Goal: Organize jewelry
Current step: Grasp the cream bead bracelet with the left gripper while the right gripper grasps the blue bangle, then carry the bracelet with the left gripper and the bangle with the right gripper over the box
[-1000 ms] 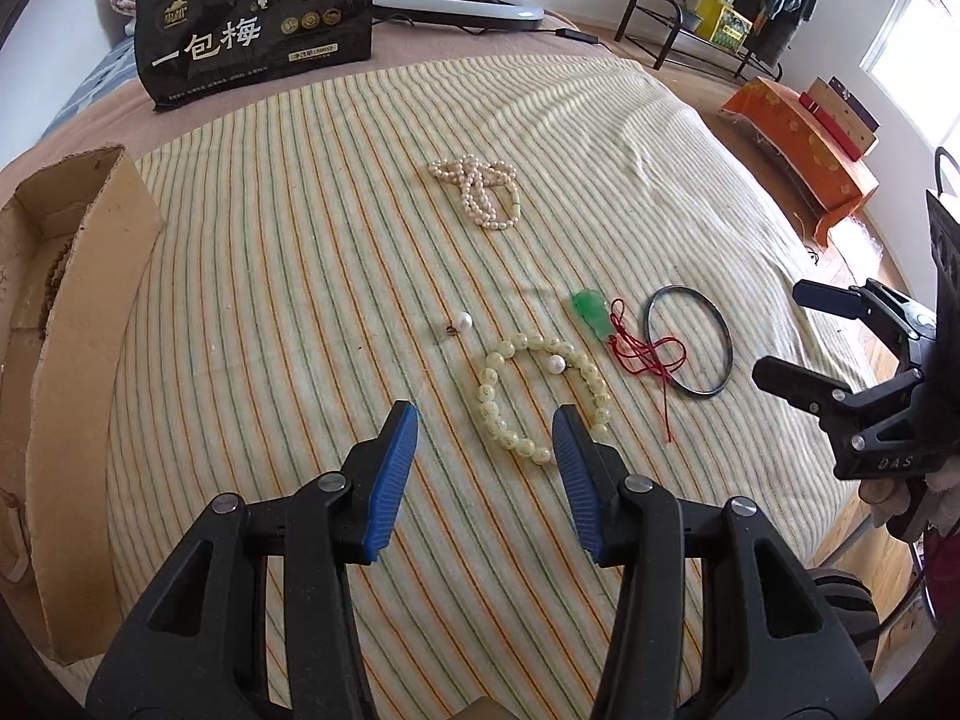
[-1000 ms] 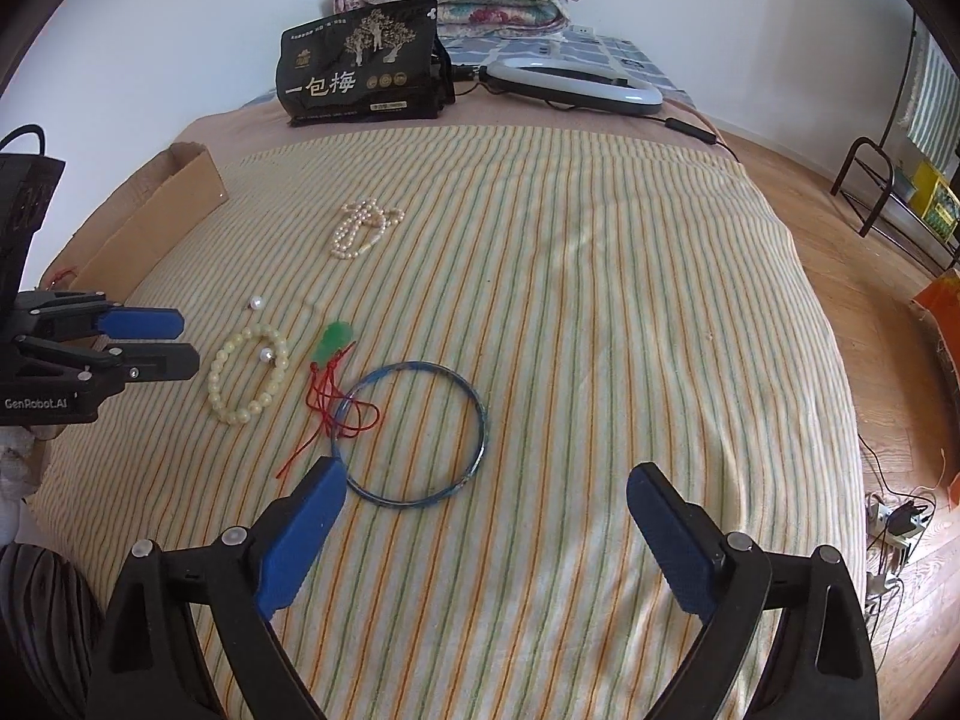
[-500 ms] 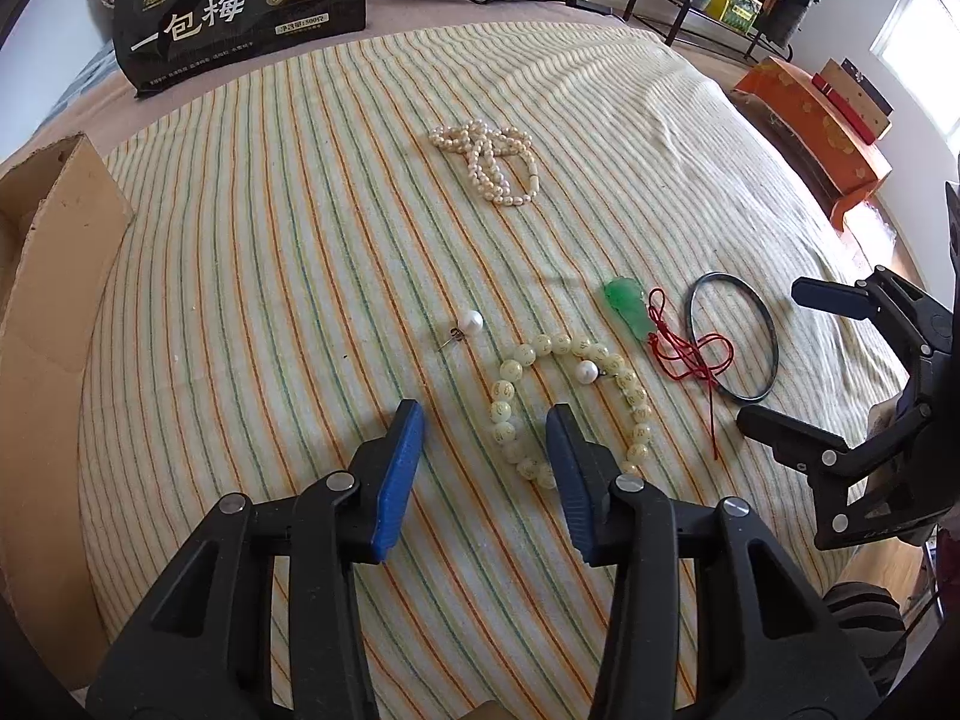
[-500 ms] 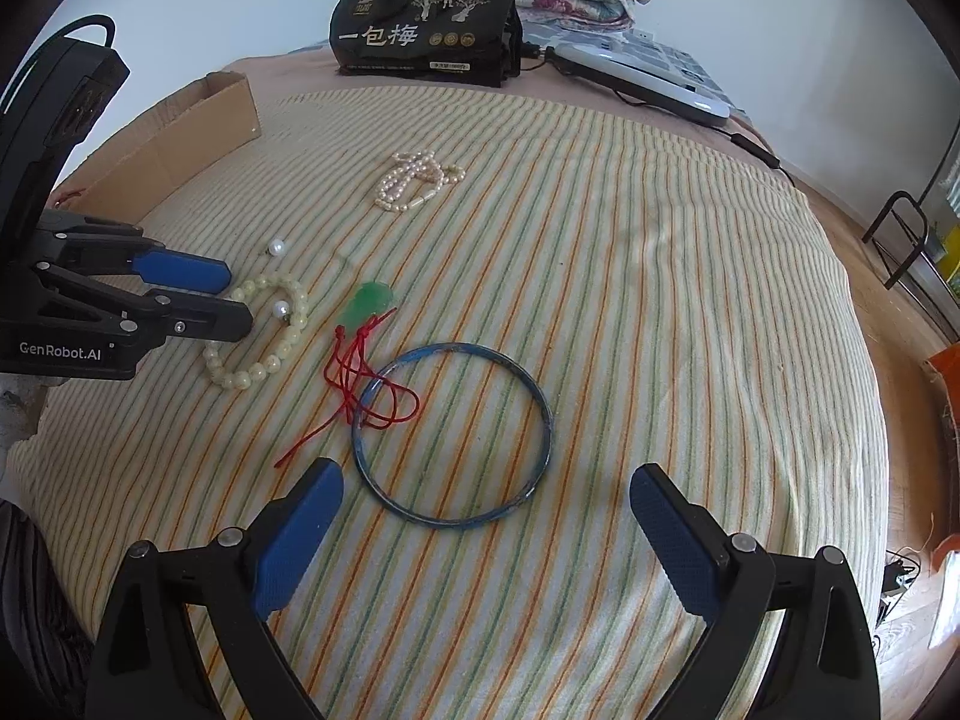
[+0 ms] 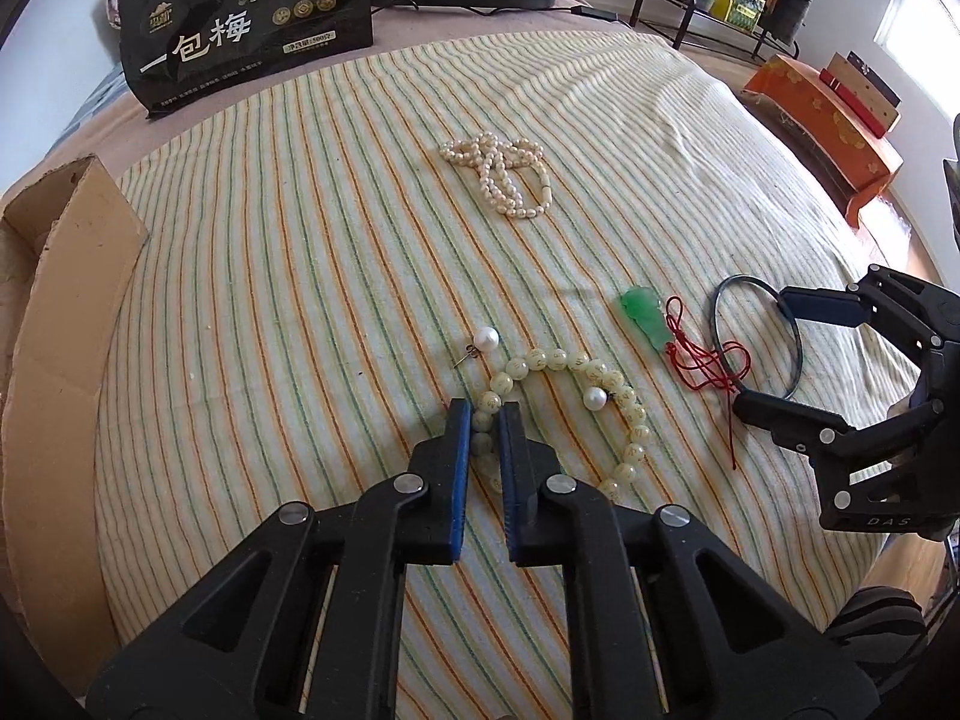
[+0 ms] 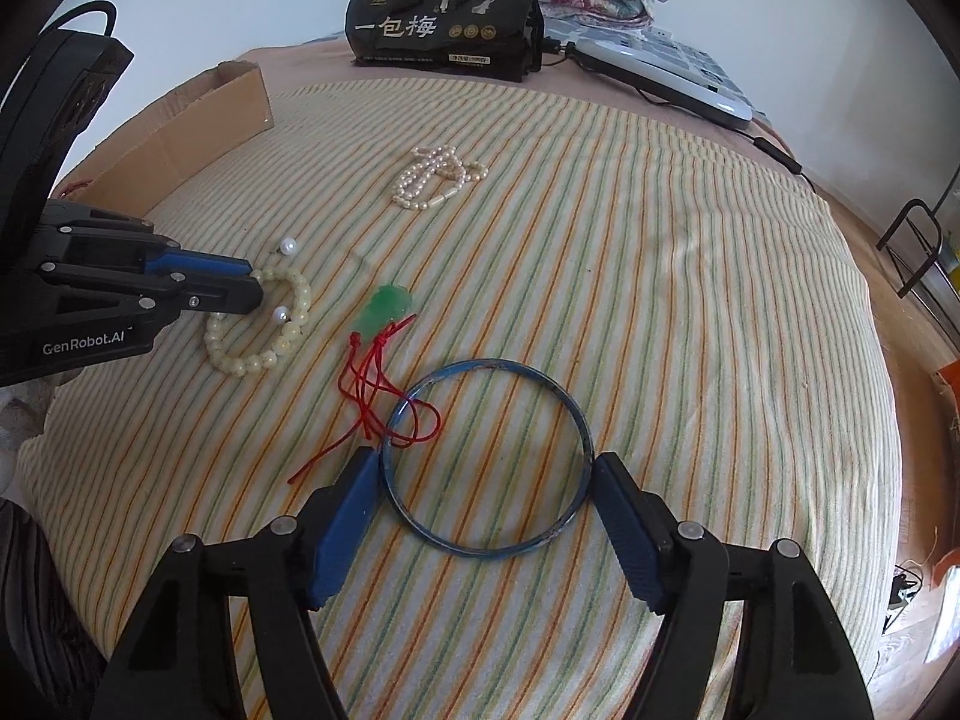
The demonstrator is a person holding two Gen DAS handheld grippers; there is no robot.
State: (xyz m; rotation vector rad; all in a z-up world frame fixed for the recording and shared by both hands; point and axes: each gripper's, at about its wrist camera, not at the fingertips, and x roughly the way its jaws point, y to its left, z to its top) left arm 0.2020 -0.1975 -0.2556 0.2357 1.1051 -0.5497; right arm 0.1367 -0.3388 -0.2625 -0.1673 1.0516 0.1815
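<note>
My left gripper (image 5: pixel 482 414) is shut on the left side of a cream bead bracelet (image 5: pixel 606 381) lying on the striped cloth; it also shows in the right wrist view (image 6: pixel 252 291) with the bracelet (image 6: pixel 282 348). My right gripper (image 6: pixel 486 468) is open, its fingers either side of a thin blue bangle (image 6: pixel 576 414) lying flat on the cloth; the bangle also shows in the left wrist view (image 5: pixel 720 300). A green pendant (image 6: pixel 387 307) on red cord lies between bracelet and bangle. Two loose pearls (image 5: pixel 486 338) (image 5: pixel 594 399) and a pearl necklace (image 5: pixel 501 174) lie nearby.
A cardboard box (image 5: pixel 66 324) stands at the left edge of the bed. A black printed bag (image 5: pixel 246 18) and a white flat device (image 6: pixel 666 78) lie at the far end. An orange bench (image 5: pixel 822 120) and a metal rack (image 5: pixel 678 12) stand beyond the bed.
My left gripper moved forward and closed on the bead bracelet. My right gripper moved down and forward so its open fingers now bracket the blue bangle.
</note>
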